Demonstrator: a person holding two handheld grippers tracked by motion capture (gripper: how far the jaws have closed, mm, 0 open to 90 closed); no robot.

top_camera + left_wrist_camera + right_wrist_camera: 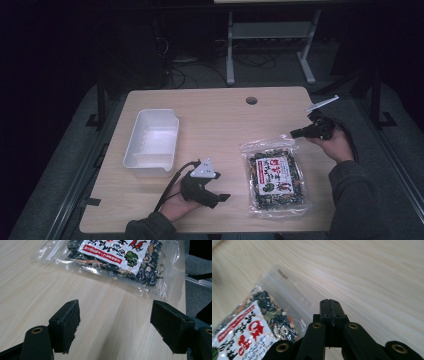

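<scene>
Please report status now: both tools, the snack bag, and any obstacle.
Left tool open, empty, near bag. Right tool shut, empty, at the bag's far corner. Snack bag flat on table. White tub off left, nothing blocking.

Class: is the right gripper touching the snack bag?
Apart. In the right gripper view the right gripper is shut on nothing, with bare table between it and the snack bag.

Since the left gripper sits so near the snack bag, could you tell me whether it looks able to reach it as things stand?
Probably yes: the left gripper is open, and bare table lies between it and the snack bag, with nothing between.
</scene>
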